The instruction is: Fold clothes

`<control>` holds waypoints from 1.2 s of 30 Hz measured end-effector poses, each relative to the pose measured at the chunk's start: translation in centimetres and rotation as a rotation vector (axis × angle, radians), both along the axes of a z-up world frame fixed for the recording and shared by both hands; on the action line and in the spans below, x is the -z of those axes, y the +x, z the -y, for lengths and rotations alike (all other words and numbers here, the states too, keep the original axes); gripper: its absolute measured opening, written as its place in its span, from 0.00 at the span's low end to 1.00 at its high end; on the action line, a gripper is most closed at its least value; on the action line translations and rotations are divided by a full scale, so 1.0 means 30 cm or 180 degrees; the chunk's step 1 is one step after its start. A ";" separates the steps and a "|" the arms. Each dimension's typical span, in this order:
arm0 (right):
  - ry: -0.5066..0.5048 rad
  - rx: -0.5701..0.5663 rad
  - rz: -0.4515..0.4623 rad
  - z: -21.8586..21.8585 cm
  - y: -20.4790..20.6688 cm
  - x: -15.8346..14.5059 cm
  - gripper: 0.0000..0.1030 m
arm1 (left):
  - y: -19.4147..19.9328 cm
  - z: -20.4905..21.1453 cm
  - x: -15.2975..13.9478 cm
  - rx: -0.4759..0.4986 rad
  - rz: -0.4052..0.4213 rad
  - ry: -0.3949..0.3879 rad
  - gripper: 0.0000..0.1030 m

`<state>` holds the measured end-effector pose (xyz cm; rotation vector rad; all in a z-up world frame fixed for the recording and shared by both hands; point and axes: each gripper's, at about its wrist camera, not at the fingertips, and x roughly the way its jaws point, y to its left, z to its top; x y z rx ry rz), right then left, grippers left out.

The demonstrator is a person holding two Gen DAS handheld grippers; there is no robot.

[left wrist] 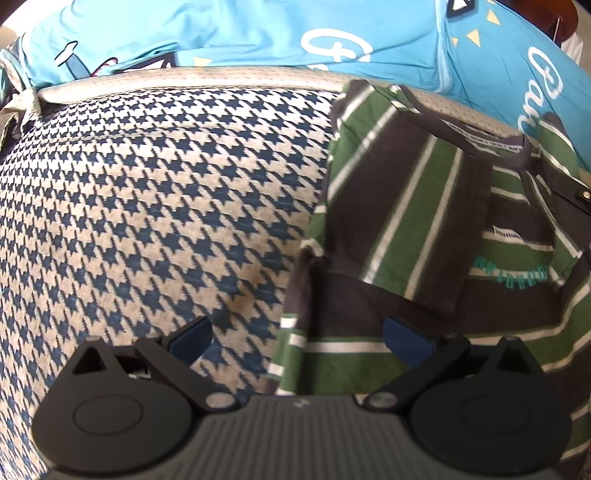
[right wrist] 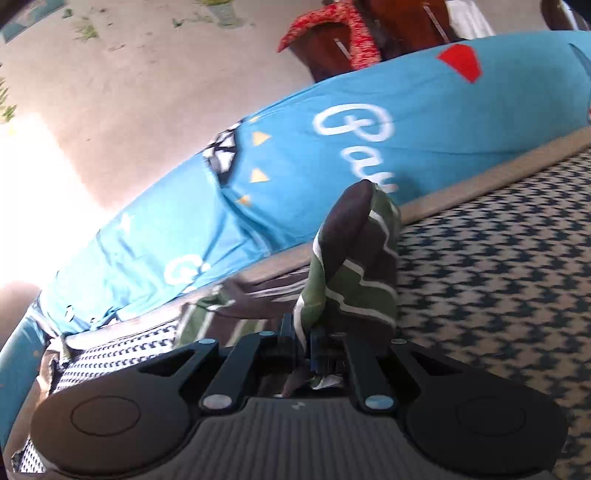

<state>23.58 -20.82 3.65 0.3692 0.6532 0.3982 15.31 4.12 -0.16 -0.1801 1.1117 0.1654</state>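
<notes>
A green, brown and white striped shirt (left wrist: 424, 229) lies partly folded on the right of a houndstooth-patterned surface (left wrist: 147, 206), its collar and label facing up. My left gripper (left wrist: 299, 339) hovers open over the shirt's lower left edge, its blue pads spread wide with nothing between them. In the right wrist view my right gripper (right wrist: 304, 343) is shut on a bunched fold of the striped shirt (right wrist: 351, 273), which rises in front of the fingers. The rest of that shirt trails to the left, blurred.
A bright blue printed cloth (left wrist: 258, 33) lies along the far side of the houndstooth surface, also the blue cloth (right wrist: 332, 155) in the right wrist view. Beyond it are a bare floor (right wrist: 129, 74) and a red-patterned item on dark wooden furniture (right wrist: 332, 33).
</notes>
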 end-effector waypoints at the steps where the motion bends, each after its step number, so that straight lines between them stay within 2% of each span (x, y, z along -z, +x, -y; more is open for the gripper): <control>1: 0.0016 -0.0035 0.0013 -0.019 -0.002 -0.004 0.09 | -0.003 -0.006 -0.004 -0.0014 0.0003 -0.0010 1.00; 5: 0.0107 -0.0192 0.0081 -0.094 -0.006 -0.022 0.09 | -0.023 -0.040 -0.023 -0.0111 0.0029 -0.0051 1.00; 9: 0.0060 -0.0450 0.0177 -0.198 -0.009 -0.020 0.09 | -0.045 -0.083 -0.035 -0.0228 0.0041 -0.0112 1.00; 18: -0.0304 -0.0978 0.0282 -0.426 -0.050 0.050 0.09 | -0.066 -0.170 -0.035 -0.0371 0.0018 -0.0143 1.00; 24: -0.0377 -0.1070 0.0226 -0.466 -0.053 0.087 0.09 | -0.050 -0.206 -0.032 -0.0417 0.0009 -0.0169 1.00; 36: -0.0382 -0.1142 0.0258 -0.490 -0.074 0.083 0.09 | -0.062 -0.234 -0.015 -0.0489 -0.0018 -0.0155 1.00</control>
